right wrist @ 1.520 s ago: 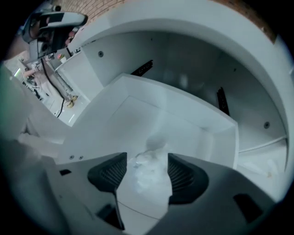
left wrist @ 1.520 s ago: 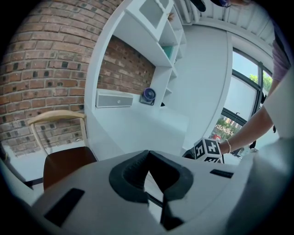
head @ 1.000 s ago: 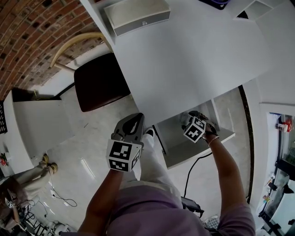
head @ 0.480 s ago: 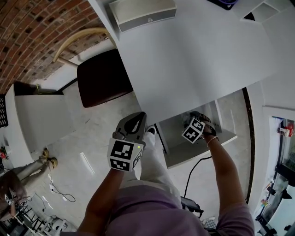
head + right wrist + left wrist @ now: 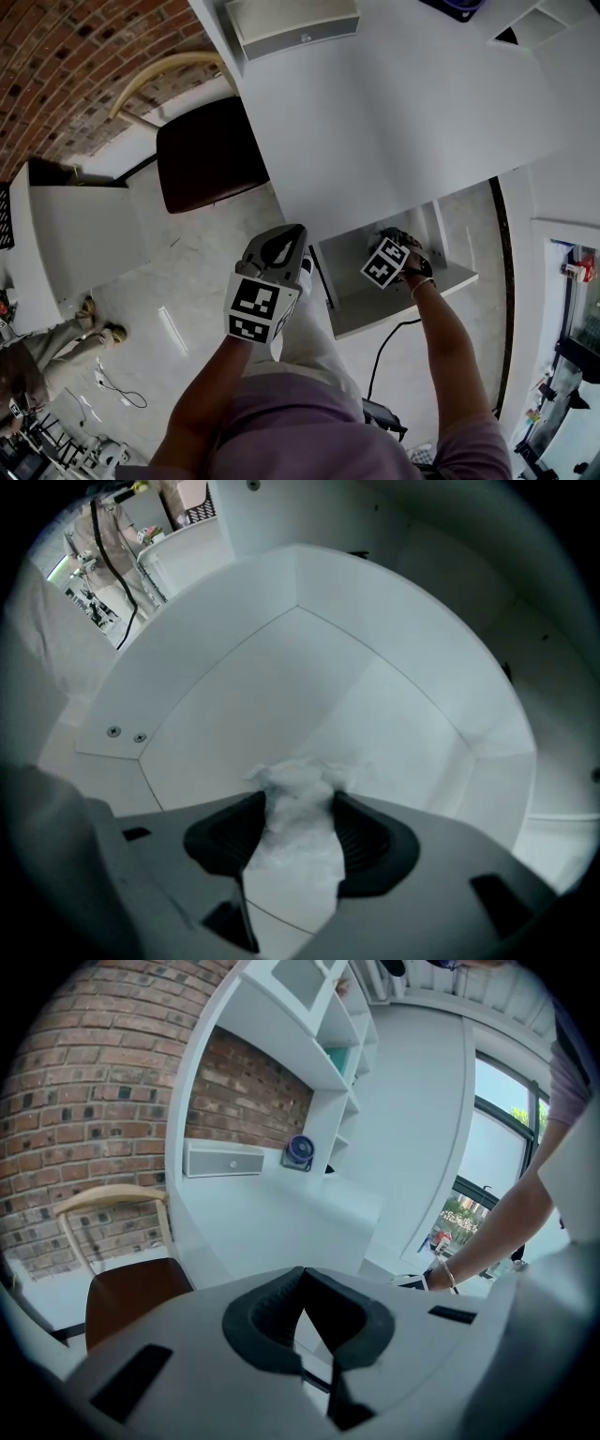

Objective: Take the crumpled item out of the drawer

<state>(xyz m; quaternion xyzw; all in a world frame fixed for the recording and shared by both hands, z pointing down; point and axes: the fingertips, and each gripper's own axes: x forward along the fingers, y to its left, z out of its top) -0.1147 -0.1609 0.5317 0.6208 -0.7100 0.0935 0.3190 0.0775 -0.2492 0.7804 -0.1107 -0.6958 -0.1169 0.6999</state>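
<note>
Grasp done: right claw [image 5: 300,803] is clamped on the white crumpled item [image 5: 298,841], down inside the open drawer [image 5: 281,658] under the counter [image 5: 394,122]. Lift-out not yet done. Left claw [image 5: 304,1279] nearly closed, empty, outside drawer.

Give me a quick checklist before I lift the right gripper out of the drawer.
1. Grip: the right gripper is shut on the crumpled paper, with a pad on each side: ok.
2. Paper lifted off the drawer floor: cannot tell.
3. Drawer stands out from under the desk, open above the gripper: ok.
4. The left gripper is shut, empty and outside the drawer: ok.
5. Nothing else in view inside the drawer to snag: ok.
</note>
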